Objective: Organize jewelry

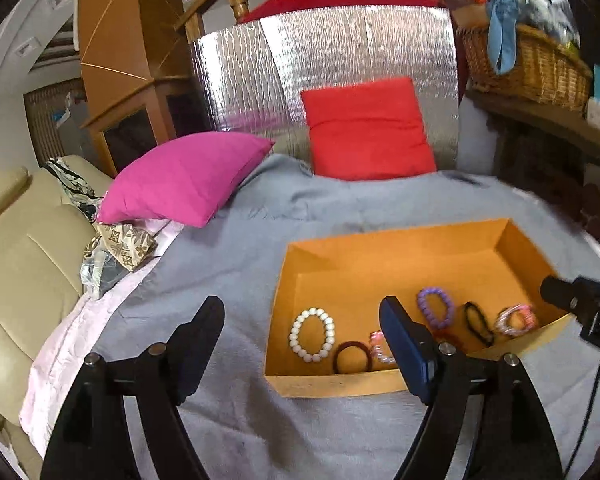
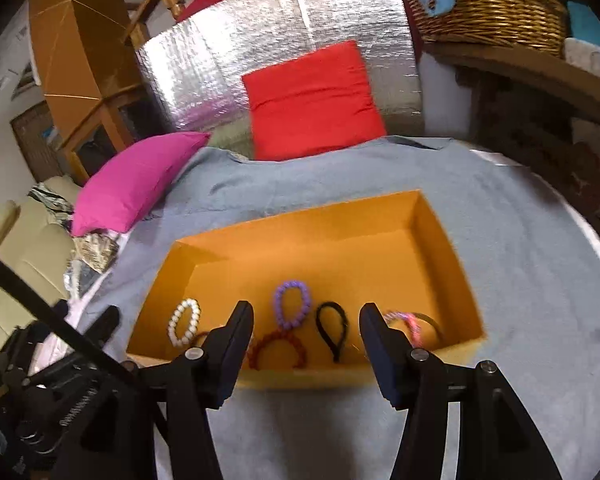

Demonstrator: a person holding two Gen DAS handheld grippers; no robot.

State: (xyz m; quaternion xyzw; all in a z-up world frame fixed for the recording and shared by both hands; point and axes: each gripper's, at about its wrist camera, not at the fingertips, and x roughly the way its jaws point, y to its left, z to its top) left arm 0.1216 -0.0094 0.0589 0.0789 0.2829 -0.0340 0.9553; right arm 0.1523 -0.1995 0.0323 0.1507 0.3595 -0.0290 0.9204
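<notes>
An orange box (image 1: 380, 386) (image 2: 308, 380) sits on the grey cloth. Along its near side lie a white bead bracelet (image 1: 312, 334) (image 2: 185, 322), a dark red band (image 1: 353, 357), a purple bead bracelet (image 1: 435, 307) (image 2: 293, 303), a black hair tie (image 1: 479, 323) (image 2: 333, 330), a pink-white bracelet (image 1: 516, 319) (image 2: 410, 326) and a red bead bracelet (image 2: 278, 350). My left gripper (image 1: 302, 346) is open and empty near the box's front left corner. My right gripper (image 2: 306, 342) is open and empty above the box's front wall.
The grey cloth (image 1: 260, 240) covers the surface. A magenta pillow (image 1: 184, 176) and a red pillow (image 1: 368, 128) lie at the back before a silver foil panel (image 1: 324, 56). A wicker basket (image 1: 528, 64) stands back right. A beige sofa (image 1: 24, 264) is left.
</notes>
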